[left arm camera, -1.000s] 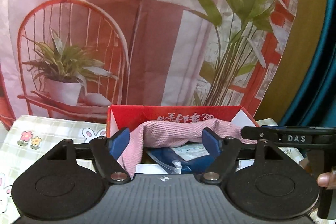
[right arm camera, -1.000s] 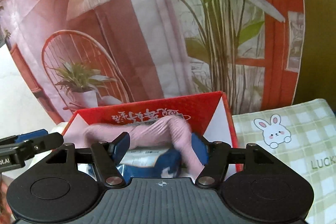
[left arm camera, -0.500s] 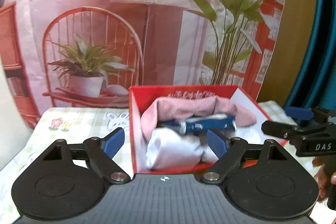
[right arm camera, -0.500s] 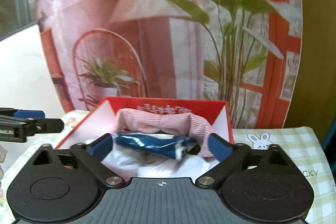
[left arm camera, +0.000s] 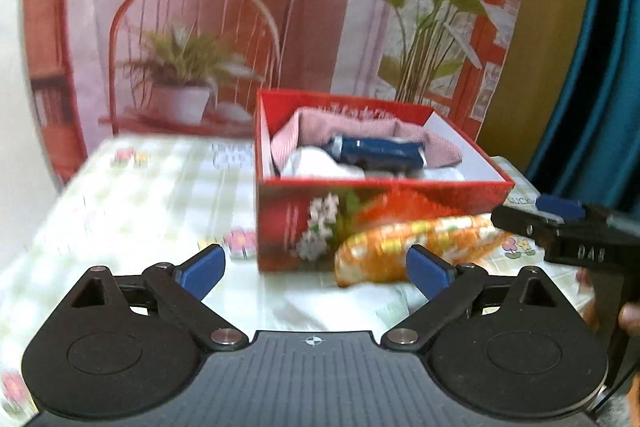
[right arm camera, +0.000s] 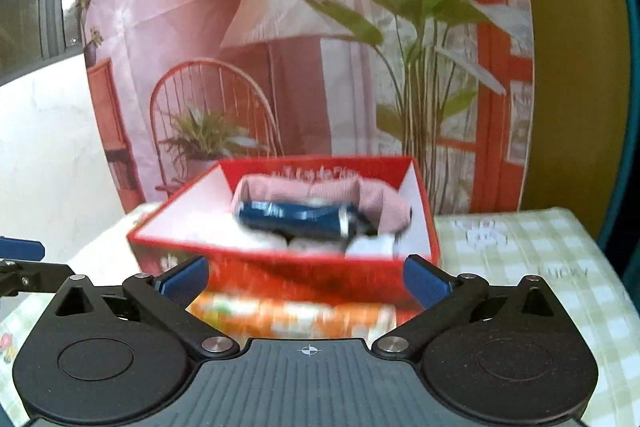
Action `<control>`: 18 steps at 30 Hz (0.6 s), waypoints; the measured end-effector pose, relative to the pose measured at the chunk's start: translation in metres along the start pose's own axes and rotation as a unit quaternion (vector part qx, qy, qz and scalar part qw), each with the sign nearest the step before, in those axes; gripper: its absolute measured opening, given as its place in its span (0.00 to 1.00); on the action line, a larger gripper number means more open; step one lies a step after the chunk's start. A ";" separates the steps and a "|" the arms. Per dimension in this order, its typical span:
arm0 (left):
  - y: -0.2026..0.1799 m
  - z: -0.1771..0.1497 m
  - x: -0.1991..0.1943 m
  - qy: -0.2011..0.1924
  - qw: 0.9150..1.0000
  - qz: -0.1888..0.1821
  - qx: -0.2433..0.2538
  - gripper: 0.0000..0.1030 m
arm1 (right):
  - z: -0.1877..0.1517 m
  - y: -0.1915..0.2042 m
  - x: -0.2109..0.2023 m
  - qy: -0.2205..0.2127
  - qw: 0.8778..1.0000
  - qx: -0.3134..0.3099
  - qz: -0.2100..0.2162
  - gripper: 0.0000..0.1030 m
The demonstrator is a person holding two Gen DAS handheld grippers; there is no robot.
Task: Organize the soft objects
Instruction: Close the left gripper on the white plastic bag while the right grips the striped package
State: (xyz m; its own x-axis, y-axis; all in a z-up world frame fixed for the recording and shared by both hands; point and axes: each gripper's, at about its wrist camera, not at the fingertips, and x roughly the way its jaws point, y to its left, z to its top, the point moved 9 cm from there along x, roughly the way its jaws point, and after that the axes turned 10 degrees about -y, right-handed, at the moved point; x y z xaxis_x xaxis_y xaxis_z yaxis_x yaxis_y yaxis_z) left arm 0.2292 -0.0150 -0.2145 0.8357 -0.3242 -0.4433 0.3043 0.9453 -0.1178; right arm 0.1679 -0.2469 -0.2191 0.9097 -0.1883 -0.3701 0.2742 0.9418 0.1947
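A red box [left arm camera: 280,219] [right arm camera: 288,269] stands on the checked tablecloth. Inside lie a pink cloth [left arm camera: 352,125] [right arm camera: 304,189], a dark blue packet [left arm camera: 376,149] [right arm camera: 296,217] and white soft items [left arm camera: 316,165]. An orange patterned soft item [left arm camera: 416,243] [right arm camera: 296,313] lies on the table against the box's near side. My left gripper [left arm camera: 316,273] is open and empty, a little short of the box. My right gripper [right arm camera: 306,281] is open and empty, above the orange item. The right gripper also shows at the right of the left wrist view [left arm camera: 560,223].
The green-checked tablecloth [left arm camera: 132,203] [right arm camera: 520,259] covers the table. A printed backdrop with a chair, lamp and plants [left arm camera: 280,27] hangs right behind the box. A blue curtain [left arm camera: 600,67] is at the far right.
Both grippers let go of the pink cloth, which now lies in the box, and pulled back and up. Both have opened wider. The orange item has come into view.
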 end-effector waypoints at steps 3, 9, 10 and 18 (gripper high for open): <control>-0.001 -0.015 0.005 0.011 0.999 -0.009 -0.036 0.92 | -0.020 0.000 -0.009 0.002 1.000 0.010 -0.001 1.00; -0.006 -0.046 0.020 0.040 0.997 -0.006 -0.064 0.80 | -0.059 0.000 -0.011 0.012 0.999 0.040 0.001 1.00; -0.005 -0.049 0.021 0.041 0.997 -0.005 -0.066 0.77 | -0.064 0.000 -0.010 0.017 0.999 0.040 0.004 1.00; 0.001 -0.053 0.028 0.023 0.998 -0.011 -0.065 0.29 | -0.082 -0.005 0.003 0.041 0.998 0.042 0.030 0.93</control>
State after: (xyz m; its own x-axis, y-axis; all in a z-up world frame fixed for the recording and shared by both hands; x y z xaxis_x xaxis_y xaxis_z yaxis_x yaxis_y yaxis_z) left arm 0.2287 -0.0212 -0.2741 0.8061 -0.3463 -0.4800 0.2578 0.9354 -0.2418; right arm 0.1436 -0.2296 -0.2957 0.8974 -0.1052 -0.4285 0.2480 0.9235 0.2927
